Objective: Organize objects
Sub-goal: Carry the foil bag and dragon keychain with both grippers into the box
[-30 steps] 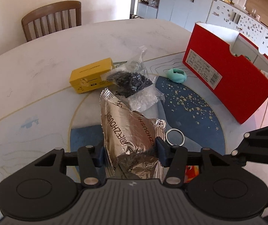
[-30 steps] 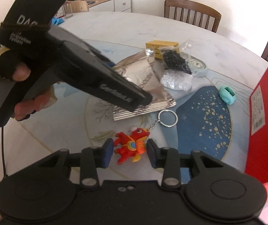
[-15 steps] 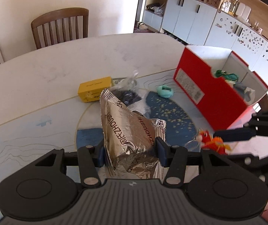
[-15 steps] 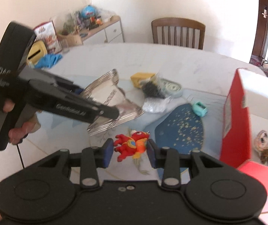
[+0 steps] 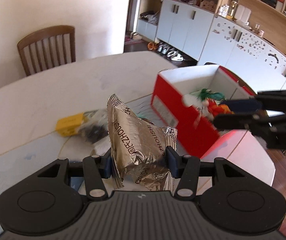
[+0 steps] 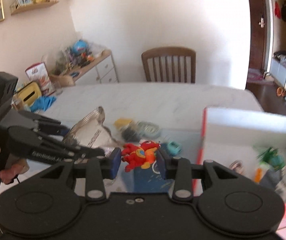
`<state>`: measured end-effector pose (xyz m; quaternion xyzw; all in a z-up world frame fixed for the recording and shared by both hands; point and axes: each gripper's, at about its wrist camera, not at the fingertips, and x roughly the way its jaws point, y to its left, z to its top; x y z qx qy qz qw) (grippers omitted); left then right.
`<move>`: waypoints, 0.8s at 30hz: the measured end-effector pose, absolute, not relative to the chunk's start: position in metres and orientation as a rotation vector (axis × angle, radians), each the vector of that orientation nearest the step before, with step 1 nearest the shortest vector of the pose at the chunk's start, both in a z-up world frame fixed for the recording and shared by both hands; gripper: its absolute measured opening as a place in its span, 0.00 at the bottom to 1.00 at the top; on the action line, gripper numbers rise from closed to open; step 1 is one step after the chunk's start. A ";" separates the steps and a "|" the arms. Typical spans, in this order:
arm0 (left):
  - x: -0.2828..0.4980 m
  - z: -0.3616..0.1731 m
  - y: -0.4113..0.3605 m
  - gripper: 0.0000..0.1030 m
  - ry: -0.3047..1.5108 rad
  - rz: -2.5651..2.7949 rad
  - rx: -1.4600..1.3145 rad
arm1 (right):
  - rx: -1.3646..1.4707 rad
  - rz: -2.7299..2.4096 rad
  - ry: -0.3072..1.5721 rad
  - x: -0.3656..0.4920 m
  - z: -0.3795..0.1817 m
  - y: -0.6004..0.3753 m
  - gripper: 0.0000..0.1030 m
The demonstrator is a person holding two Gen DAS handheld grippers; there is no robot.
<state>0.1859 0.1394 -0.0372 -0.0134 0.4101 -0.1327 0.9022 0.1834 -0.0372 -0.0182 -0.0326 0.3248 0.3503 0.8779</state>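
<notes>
While both grippers hang above the table (image 5: 43, 92), the left gripper (image 5: 139, 160) pinches a crumpled foil bag (image 5: 141, 138) between its pads, bag standing up ahead of the fingers. Right gripper (image 6: 140, 160) clamps a red dragon keychain (image 6: 141, 155), its ring dangling blurred below. Red box (image 5: 182, 128) lies ahead-right of the left gripper, open, toys inside. Yellow box (image 5: 69, 125) and a dark bag (image 5: 95, 132) rest on the table beyond the foil, blurred.

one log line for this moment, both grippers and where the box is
left gripper: shut on silver foil packet | right gripper: shut on red dragon keychain | red box: open, on table, toys inside
</notes>
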 end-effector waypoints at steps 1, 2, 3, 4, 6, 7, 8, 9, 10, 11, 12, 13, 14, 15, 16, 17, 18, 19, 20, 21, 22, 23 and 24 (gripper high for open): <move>0.188 -0.034 0.134 0.50 0.844 -0.280 -0.024 | -0.068 0.723 0.666 0.187 -0.015 -0.043 0.35; 0.191 -0.031 0.129 0.50 0.841 -0.286 -0.021 | -0.068 0.714 0.657 0.190 -0.012 -0.048 0.35; 0.194 -0.029 0.123 0.50 0.842 -0.289 -0.018 | -0.068 0.705 0.649 0.193 -0.010 -0.054 0.35; 0.198 -0.027 0.117 0.50 0.843 -0.292 -0.014 | -0.069 0.696 0.641 0.196 -0.008 -0.060 0.35; 0.205 -0.023 0.104 0.50 0.838 -0.300 -0.012 | -0.075 0.684 0.629 0.200 -0.005 -0.072 0.35; 0.208 -0.021 0.098 0.50 0.835 -0.305 -0.012 | -0.078 0.678 0.625 0.203 -0.004 -0.078 0.35; 0.212 -0.019 0.092 0.50 0.831 -0.310 -0.010 | -0.082 0.673 0.621 0.205 -0.004 -0.083 0.35; 0.216 -0.016 0.084 0.50 0.824 -0.316 -0.005 | -0.086 0.667 0.618 0.208 -0.004 -0.088 0.35; 0.220 -0.013 0.078 0.50 0.815 -0.319 0.001 | -0.089 0.661 0.618 0.210 -0.004 -0.094 0.35; 0.222 -0.010 0.071 0.50 0.808 -0.320 0.004 | -0.089 0.657 0.620 0.213 -0.005 -0.100 0.35; 0.226 -0.007 0.065 0.50 0.801 -0.323 0.010 | -0.088 0.654 0.623 0.216 -0.007 -0.105 0.35; 0.231 -0.004 0.057 0.50 0.792 -0.324 0.017 | -0.089 0.650 0.627 0.219 -0.008 -0.112 0.35; 0.236 -0.001 0.050 0.50 0.786 -0.323 0.024 | -0.089 0.648 0.631 0.221 -0.010 -0.117 0.35; 0.242 0.001 0.043 0.50 0.781 -0.324 0.029 | -0.085 0.647 0.639 0.225 -0.013 -0.122 0.35; 0.247 0.002 0.036 0.50 0.778 -0.326 0.033 | -0.083 0.646 0.648 0.229 -0.016 -0.128 0.35; 0.253 0.002 0.029 0.50 0.778 -0.328 0.034 | -0.085 0.644 0.654 0.232 -0.019 -0.132 0.35; 0.259 0.002 0.023 0.50 0.780 -0.326 0.035 | -0.088 0.644 0.659 0.234 -0.022 -0.136 0.35; 0.265 0.001 0.017 0.50 0.784 -0.327 0.036 | -0.090 0.646 0.667 0.237 -0.026 -0.140 0.35; 0.272 -0.001 0.011 0.50 0.788 -0.328 0.032 | -0.092 0.645 0.674 0.240 -0.029 -0.144 0.35; 0.278 -0.003 0.005 0.50 0.795 -0.328 0.026 | -0.097 0.645 0.679 0.242 -0.032 -0.147 0.35; 0.285 -0.006 0.000 0.50 0.804 -0.328 0.019 | -0.100 0.648 0.686 0.245 -0.036 -0.150 0.35; 0.291 -0.008 -0.005 0.50 0.812 -0.328 0.012 | -0.104 0.651 0.692 0.247 -0.038 -0.152 0.35; 0.297 -0.012 -0.010 0.50 0.821 -0.326 0.004 | -0.109 0.654 0.699 0.250 -0.042 -0.154 0.35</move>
